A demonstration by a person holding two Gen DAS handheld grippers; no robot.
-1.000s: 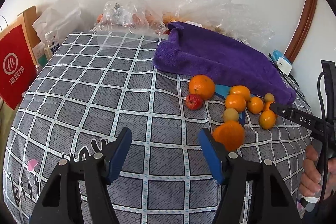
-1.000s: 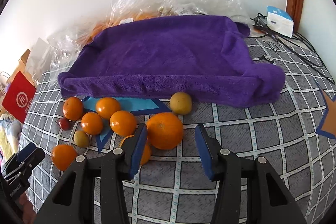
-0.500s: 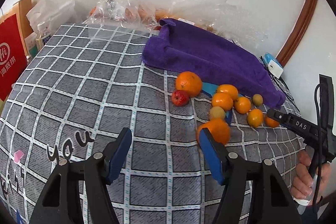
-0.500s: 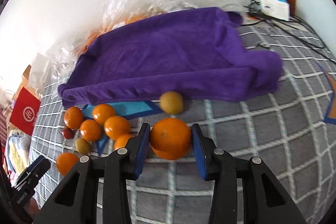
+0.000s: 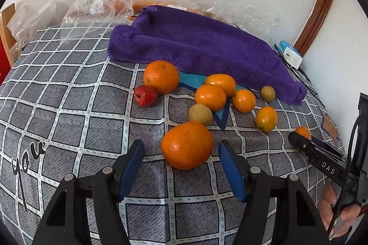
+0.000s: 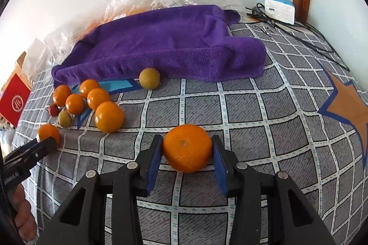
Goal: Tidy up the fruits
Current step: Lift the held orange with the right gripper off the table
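Observation:
My right gripper (image 6: pixel 186 148) is shut on an orange (image 6: pixel 187 148) and holds it just above the grid-patterned cloth (image 6: pixel 253 111), away from the other fruit. My left gripper (image 5: pixel 181 157) is open, its blue pads either side of a large orange (image 5: pixel 187 145) that lies on the cloth, not touching it. Several more oranges (image 5: pixel 210 96), a red fruit (image 5: pixel 145 95) and small greenish-yellow fruits (image 5: pixel 200 114) lie in a cluster in front of a purple towel (image 5: pixel 207 47). The same cluster shows in the right wrist view (image 6: pixel 99 99), with another greenish fruit (image 6: pixel 149 78) by the towel (image 6: pixel 172 42).
Crumpled clear plastic bags (image 5: pixel 96 6) with more fruit lie along the back wall. A white and blue box (image 6: pixel 279 9) with black cables (image 6: pixel 299 35) sits at the back right. A red bag (image 6: pixel 13 102) stands off the left edge. An orange star (image 6: pixel 349 102) is printed on the cloth.
My right gripper closed on the orange and carried it back away from the cluster. My left gripper moved right and forward so the large orange now sits between its open pads.

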